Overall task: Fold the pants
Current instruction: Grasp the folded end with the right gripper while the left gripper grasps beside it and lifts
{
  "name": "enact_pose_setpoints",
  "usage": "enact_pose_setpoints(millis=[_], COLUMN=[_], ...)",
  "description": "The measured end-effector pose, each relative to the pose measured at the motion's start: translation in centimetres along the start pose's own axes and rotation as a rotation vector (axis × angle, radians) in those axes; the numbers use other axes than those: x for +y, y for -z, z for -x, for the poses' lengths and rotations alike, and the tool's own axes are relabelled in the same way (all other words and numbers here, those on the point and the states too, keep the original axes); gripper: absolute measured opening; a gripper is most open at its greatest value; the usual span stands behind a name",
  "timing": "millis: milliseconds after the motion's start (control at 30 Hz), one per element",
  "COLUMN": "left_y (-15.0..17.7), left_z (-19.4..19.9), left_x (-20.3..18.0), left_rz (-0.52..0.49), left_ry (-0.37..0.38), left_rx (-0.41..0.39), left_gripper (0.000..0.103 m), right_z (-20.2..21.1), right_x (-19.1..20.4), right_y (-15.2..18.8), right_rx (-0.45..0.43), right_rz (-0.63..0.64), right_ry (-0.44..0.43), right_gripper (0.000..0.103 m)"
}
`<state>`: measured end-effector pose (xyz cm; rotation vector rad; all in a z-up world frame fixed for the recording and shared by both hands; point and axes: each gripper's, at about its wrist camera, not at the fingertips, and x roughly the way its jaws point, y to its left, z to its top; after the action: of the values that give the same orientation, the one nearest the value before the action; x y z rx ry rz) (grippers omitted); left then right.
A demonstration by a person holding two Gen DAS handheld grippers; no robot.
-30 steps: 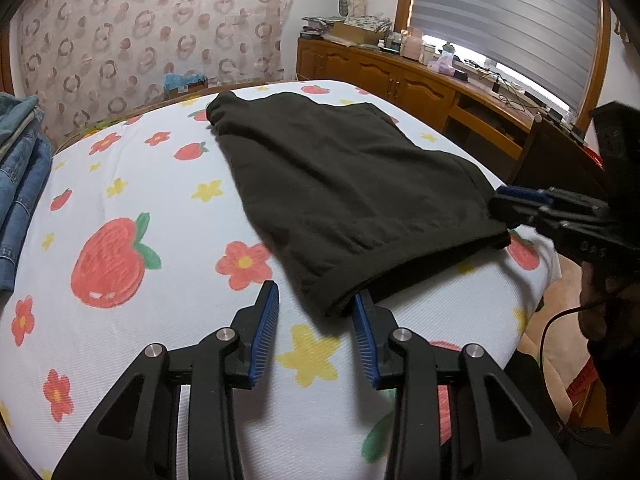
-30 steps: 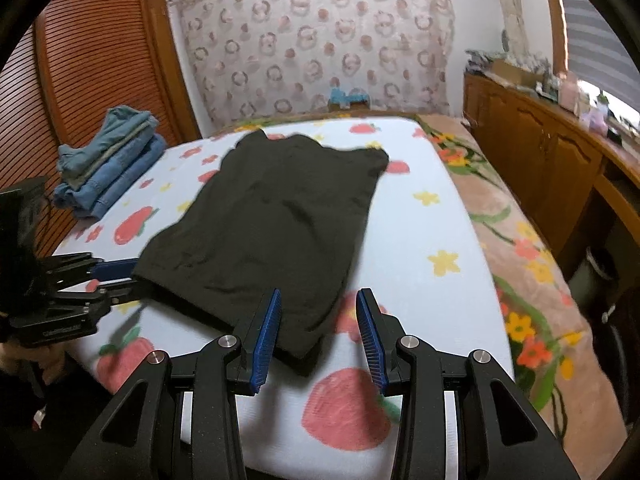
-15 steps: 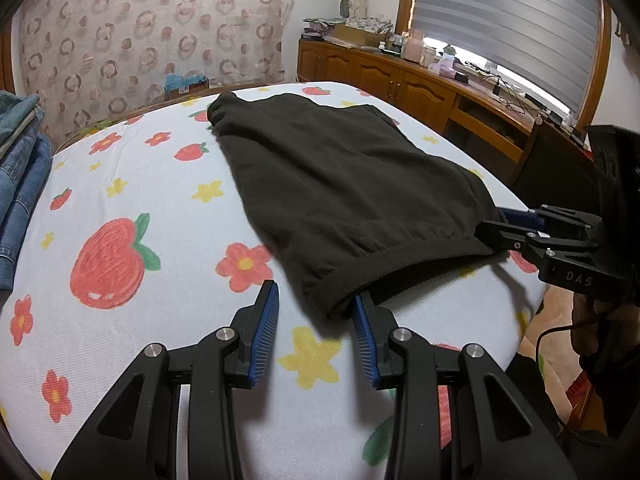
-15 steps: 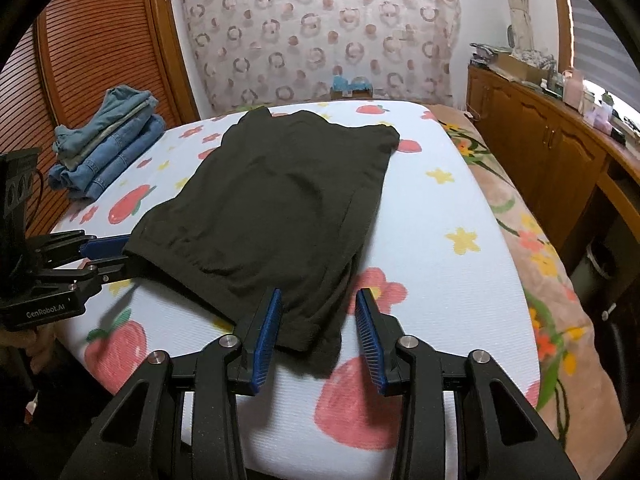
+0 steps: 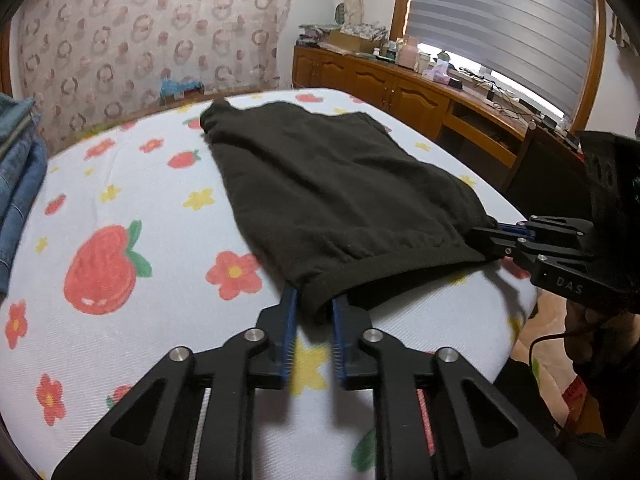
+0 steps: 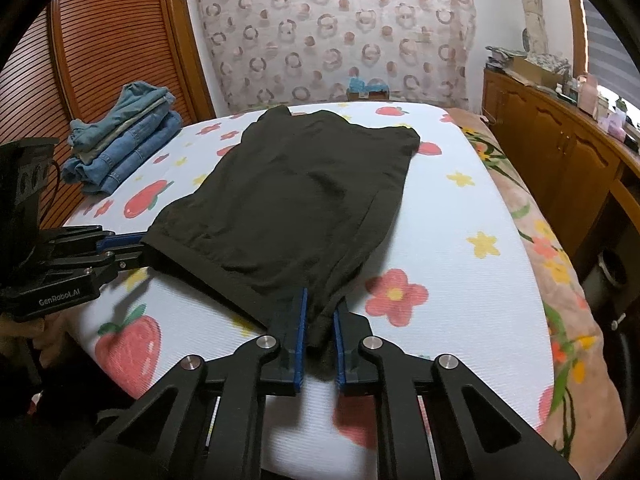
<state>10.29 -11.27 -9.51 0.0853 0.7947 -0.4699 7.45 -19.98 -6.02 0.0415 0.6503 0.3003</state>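
Both hand-held grippers, left [image 5: 313,312] & right [image 6: 320,320], pinch near hem corners of black pants [image 5: 332,196]. Lift evenly, keep hem taut, fold toward far end of bed [image 5: 120,320].

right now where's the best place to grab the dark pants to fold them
By the two near corners of the hem, coming in flat from the bed's near edge. The dark pants lie flat, lengthwise away, so the hem is the reachable edge. The left gripper and right gripper already pinch there.

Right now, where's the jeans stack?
The jeans stack sits on the bed's far left part in the right wrist view, beside the wooden slatted door and left of the dark pants; the left wrist view shows only its edge.
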Motion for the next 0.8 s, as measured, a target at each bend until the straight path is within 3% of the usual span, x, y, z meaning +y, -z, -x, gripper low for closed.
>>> enact_pose_setpoints(millis=[300,800], left_y=[-1.9,-5.6], left_z=[4.3,13.2], left_x=[-0.8,0.2], left_rz=[-0.008,-0.032], left_ry=[0.011,-0.004], left_rx=[-0.124,-0.305], left_gripper=[0.011,0.009], right_z=[2.3,9.4], right_x=[0.2,3.7], right_y=[-1.3,-6.5], right_rx=[-0.074,-0.263], right_rz=[-0.023,0.093], right_ry=[-0.057,-0.094], right_gripper=[0.008,0.008])
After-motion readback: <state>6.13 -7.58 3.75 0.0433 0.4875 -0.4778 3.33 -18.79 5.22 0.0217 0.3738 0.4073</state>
